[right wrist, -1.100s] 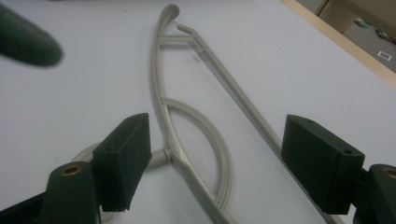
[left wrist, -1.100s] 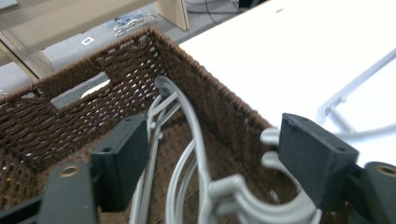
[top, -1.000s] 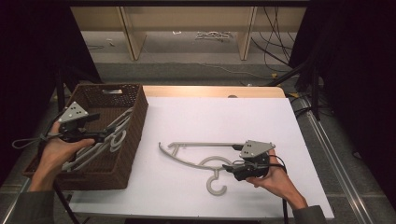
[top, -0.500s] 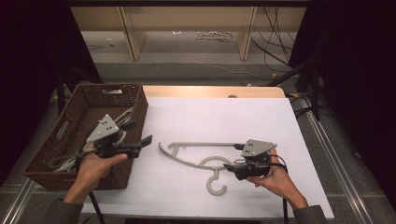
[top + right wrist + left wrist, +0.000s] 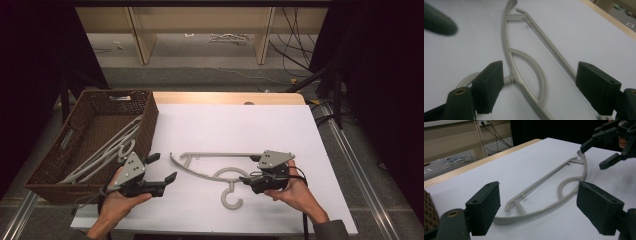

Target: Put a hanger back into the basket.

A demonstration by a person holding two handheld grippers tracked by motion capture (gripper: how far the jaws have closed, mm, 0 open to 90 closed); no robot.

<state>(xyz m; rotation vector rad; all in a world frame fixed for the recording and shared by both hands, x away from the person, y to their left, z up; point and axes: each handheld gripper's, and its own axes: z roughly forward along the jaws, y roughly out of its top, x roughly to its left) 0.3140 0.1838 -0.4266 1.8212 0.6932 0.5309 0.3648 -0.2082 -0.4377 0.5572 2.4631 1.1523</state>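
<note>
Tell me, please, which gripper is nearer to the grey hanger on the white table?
Right. The right gripper sits over the hanger by its hook, jaws open; the left gripper is just off its other end.

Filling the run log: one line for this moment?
left gripper: open, empty | right gripper: open, astride grey plastic hanger | brown wicker basket: holds hangers

Grey hanger [image 5: 210,167] flat on white table [image 5: 240,125]

No readable text, label, brand, number or sign on anything here.
</note>
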